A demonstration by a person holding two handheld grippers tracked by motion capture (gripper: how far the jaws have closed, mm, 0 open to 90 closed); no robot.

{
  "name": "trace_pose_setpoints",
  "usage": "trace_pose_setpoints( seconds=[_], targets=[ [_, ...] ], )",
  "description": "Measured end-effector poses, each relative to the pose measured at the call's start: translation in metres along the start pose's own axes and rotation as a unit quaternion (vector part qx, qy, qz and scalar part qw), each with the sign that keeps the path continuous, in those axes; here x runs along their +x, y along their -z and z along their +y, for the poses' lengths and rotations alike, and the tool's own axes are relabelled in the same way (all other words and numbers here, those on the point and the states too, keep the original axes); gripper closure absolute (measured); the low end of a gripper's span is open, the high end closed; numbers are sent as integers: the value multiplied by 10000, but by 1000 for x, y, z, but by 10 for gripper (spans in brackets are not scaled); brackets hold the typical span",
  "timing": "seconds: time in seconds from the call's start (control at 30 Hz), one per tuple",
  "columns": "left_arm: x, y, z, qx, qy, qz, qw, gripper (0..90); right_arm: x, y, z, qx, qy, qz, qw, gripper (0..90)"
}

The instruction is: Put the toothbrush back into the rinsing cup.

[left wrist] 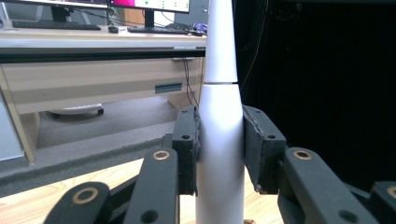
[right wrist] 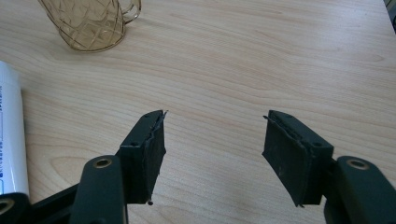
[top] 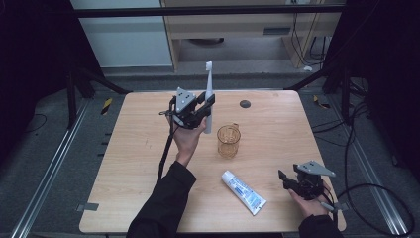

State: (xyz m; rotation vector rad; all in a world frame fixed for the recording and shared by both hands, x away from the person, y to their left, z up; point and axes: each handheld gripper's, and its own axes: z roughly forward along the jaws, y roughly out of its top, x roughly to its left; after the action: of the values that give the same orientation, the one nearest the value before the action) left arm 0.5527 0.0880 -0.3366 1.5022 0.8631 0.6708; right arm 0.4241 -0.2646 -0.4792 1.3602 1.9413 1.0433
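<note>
My left gripper [top: 207, 104] is shut on a white electric toothbrush [top: 208, 94] and holds it upright above the back middle of the table, brush head up. In the left gripper view both pads press the toothbrush handle [left wrist: 220, 144]. An amber transparent cup [top: 228, 141] stands just to the right of and nearer than that hand; the toothbrush's lower end hangs beside it, to its left. A white toothpaste tube [top: 243, 191] lies flat at the front middle. My right gripper [top: 283, 181] rests low at the front right, open with bare table between its pads [right wrist: 149, 149].
A small dark round disc [top: 244, 103] lies on the wooden table [top: 138, 163] near the back edge. In the right gripper view the cup [right wrist: 91, 23] is at top left and the tube [right wrist: 10, 135] at the left edge. Cables trail on the floor at right.
</note>
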Motion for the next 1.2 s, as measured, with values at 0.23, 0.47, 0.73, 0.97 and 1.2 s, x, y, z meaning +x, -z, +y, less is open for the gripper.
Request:
trace_pose_setpoints(
  seconds=[0.23,0.47,0.73,0.97,1.2],
  targets=[
    [-8,-8,-3,-25,7,-95,10000,675,0,0,0,0,-3,-1,10000,384],
    [-14,-15,-6,-59,52,-203,9998,674,0,0,0,8,-37,3,10000,384],
    [-21,-22,-9,-40,25,-298,9995,675,-1,0,-1,10,-21,-14,10000,385],
    [-26,-30,-14,23,-2,-386,9993,674,-1,-1,-1,11,-16,-11,10000,385],
    [-32,-36,-17,23,-37,-478,9988,675,-1,-1,-1,27,-43,8,10000,385]
  ],
)
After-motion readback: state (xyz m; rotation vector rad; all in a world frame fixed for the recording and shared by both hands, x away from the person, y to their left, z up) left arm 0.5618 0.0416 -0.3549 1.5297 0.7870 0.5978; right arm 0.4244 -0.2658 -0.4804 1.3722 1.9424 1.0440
